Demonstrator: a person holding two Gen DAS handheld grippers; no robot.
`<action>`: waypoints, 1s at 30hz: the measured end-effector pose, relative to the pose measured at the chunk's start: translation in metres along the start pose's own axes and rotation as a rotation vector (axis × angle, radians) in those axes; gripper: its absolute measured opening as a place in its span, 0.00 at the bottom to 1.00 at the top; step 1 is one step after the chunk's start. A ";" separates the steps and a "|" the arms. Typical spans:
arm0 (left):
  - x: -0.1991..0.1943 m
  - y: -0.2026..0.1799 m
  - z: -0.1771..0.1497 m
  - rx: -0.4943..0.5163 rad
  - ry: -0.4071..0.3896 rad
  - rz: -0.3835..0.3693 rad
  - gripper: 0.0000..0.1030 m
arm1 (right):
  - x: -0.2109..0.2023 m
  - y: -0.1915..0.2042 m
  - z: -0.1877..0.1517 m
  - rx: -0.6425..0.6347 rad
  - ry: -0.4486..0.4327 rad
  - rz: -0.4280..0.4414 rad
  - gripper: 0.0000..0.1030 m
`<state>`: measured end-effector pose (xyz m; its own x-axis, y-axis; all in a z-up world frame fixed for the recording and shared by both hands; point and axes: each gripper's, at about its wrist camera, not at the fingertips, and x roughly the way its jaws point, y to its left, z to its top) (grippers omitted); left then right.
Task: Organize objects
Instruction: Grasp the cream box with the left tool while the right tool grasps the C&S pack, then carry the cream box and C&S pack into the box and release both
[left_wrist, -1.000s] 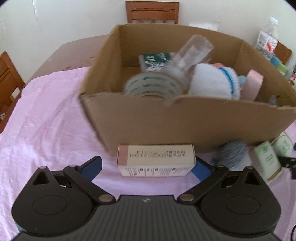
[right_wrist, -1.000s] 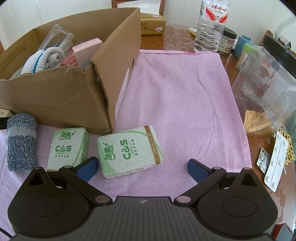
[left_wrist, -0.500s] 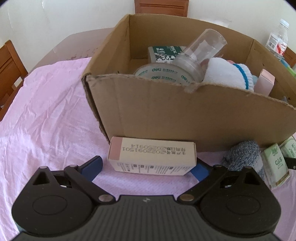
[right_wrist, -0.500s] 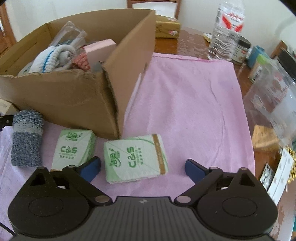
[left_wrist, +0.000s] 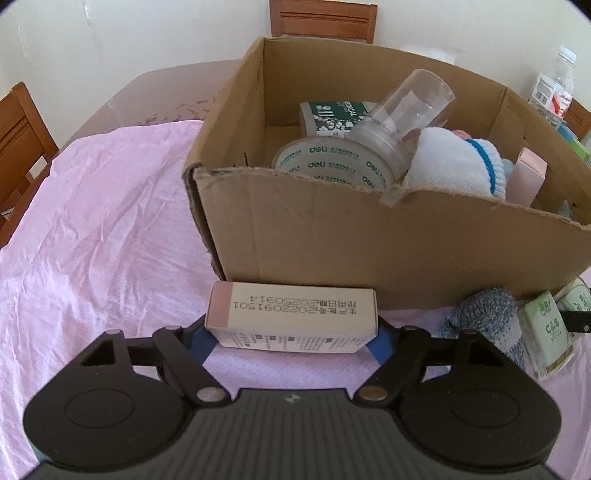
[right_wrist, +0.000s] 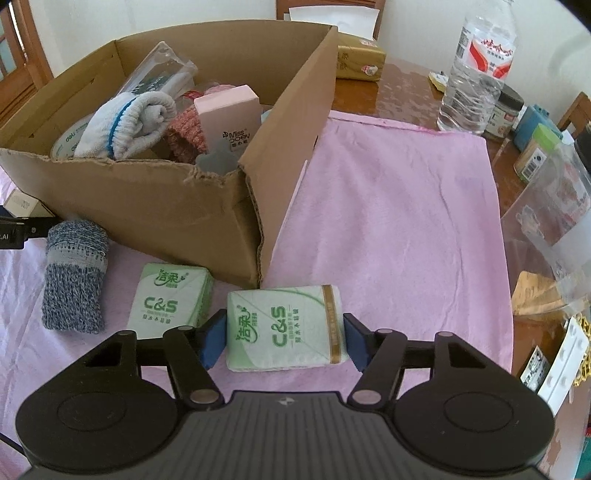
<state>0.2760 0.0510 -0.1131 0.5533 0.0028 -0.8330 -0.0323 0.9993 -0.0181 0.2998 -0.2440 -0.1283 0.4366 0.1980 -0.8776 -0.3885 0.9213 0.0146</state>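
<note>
A cardboard box (left_wrist: 369, 236) (right_wrist: 155, 199) stands on the pink cloth and holds tape, a clear jar, a white sock and a pink carton. My left gripper (left_wrist: 291, 338) is shut on a white and pink carton (left_wrist: 291, 317) just in front of the box. My right gripper (right_wrist: 282, 338) is closed against both ends of a green tissue pack (right_wrist: 286, 326) lying on the cloth. A second tissue pack (right_wrist: 166, 299) and a blue knitted roll (right_wrist: 75, 284) lie to its left.
A water bottle (right_wrist: 476, 70), small jars and boxes, a clear plastic container (right_wrist: 550, 214) and a white strip (right_wrist: 561, 369) sit on the wooden table at the right. Wooden chairs stand behind and to the left. Pink cloth (right_wrist: 391, 206) spreads right of the box.
Both grippers have closed: the left on the white and pink carton, the right on the tissue pack. Both views have moved closer to the box.
</note>
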 end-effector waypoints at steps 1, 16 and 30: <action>-0.002 0.000 0.000 0.011 0.002 0.001 0.78 | 0.000 -0.001 0.001 0.006 0.006 0.004 0.67; -0.071 -0.005 0.015 0.180 0.067 -0.127 0.78 | -0.048 0.009 0.005 -0.062 0.028 0.064 0.67; -0.107 -0.018 0.082 0.190 -0.079 -0.176 0.78 | -0.108 0.026 0.035 -0.117 -0.079 0.124 0.67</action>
<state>0.2854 0.0360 0.0217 0.6003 -0.1763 -0.7801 0.2230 0.9736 -0.0484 0.2710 -0.2297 -0.0164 0.4400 0.3373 -0.8323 -0.5327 0.8441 0.0605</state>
